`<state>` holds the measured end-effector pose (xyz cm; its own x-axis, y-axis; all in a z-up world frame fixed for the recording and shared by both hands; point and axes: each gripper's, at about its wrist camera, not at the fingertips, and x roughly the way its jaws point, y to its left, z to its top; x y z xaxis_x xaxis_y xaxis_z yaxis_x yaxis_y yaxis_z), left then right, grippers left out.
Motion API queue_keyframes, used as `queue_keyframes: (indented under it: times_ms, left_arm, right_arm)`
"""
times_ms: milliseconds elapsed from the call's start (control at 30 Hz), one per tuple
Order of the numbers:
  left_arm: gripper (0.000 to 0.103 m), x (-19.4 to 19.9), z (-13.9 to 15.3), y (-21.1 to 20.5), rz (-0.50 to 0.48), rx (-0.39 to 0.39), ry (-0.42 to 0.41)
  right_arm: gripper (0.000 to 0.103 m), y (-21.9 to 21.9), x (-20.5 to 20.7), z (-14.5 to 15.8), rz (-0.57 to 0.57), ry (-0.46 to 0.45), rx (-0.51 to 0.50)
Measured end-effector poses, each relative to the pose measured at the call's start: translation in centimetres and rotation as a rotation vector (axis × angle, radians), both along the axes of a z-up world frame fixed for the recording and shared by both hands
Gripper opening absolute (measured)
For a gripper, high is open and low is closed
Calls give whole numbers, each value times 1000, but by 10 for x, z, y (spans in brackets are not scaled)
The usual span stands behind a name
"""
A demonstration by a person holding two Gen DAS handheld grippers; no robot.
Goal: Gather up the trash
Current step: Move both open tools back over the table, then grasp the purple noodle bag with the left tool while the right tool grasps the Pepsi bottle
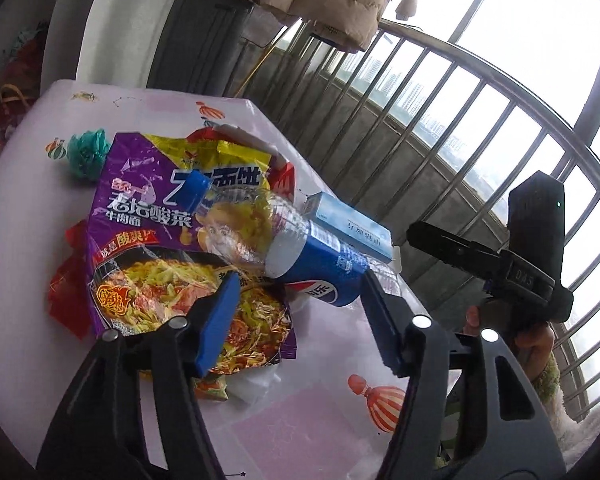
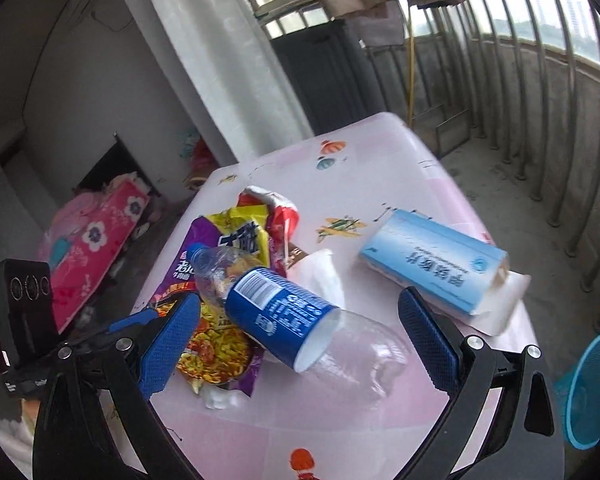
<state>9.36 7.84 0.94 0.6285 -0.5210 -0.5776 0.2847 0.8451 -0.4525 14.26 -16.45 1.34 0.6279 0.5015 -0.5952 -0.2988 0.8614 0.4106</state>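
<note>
Two grippers are seen spread, nothing pinched: left gripper (image 1: 300, 320), right gripper (image 2: 300, 340). Btwn the right's pads a Pepsi bottle (image 2: 284, 316) is laid flat mid-tabletop (image 2: 380, 168), cap end aimed at the far-left edge, resting on a noodle wrapper (image 2: 220, 344). Blue box (image 2: 432, 264) is seen nr the right edge.

Your left gripper (image 1: 296, 320) points down at a slant, jaws apart, nothing pressed between the pads; your right gripper (image 2: 300, 340) is angled down too, jaws spread wide, gripping nothing; your hand (image 1: 530, 334) shows under the right one.
</note>
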Motion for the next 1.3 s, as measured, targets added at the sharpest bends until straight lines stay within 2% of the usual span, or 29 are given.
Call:
queue_keyframes:
  times_ms: [67,167,200,333,500,567,700,767,867,967,1033,1133,1200,1233,1267,1300]
  left_arm:
    - [42,6,-13,4,1,-4,37]
    - [33,17,-25,4,-15,-7,77]
    - [31,20,-28,4,-24,-1,83]
    - [24,23,-38,14,-35,-6,121]
    - [23,24,-45,28,-53,-34,150]
    - [22,26,-47,31,-74,-51,177]
    - [20,32,-49,31,-105,-34,206]
    - [20,34,-48,31,-115,-18,194]
    - [20,38,-51,33,-112,-10,191]
    - [20,35,-48,38,-88,-14,181]
    - [20,29,-38,45,-58,-19,150]
    - [21,20,-19,61,41,23,75]
    - [29,18,-10,74,127,57,42]
    - [44,20,-8,81,174,67,42]
    - [53,23,-9,87,228,79,55]
    - [54,26,-10,93,270,91,75]
  right_arm:
    - [87,15,14,-10,37,59,-30]
    - [78,28,26,-24,86,155,-50]
    - [74,30,27,-26,96,178,-51]
    - [71,41,19,-30,145,272,-23]
    - [71,62,-3,-28,216,337,4]
    - [71,70,-6,-29,199,349,-30]
    - [68,81,0,-34,171,370,-28]
    - [67,86,5,-36,153,360,-50]
    - [57,84,8,-41,108,360,-60]
    - [55,74,5,-44,94,377,7]
    - [55,70,1,-41,82,374,-14]
    - [55,56,-7,-32,70,355,-20]
    - [55,47,-14,-31,68,334,-25]
    - [55,45,-16,-33,68,329,-31]
    - [55,42,-17,-36,69,328,-31]
    - [55,40,-17,-41,71,332,-23]
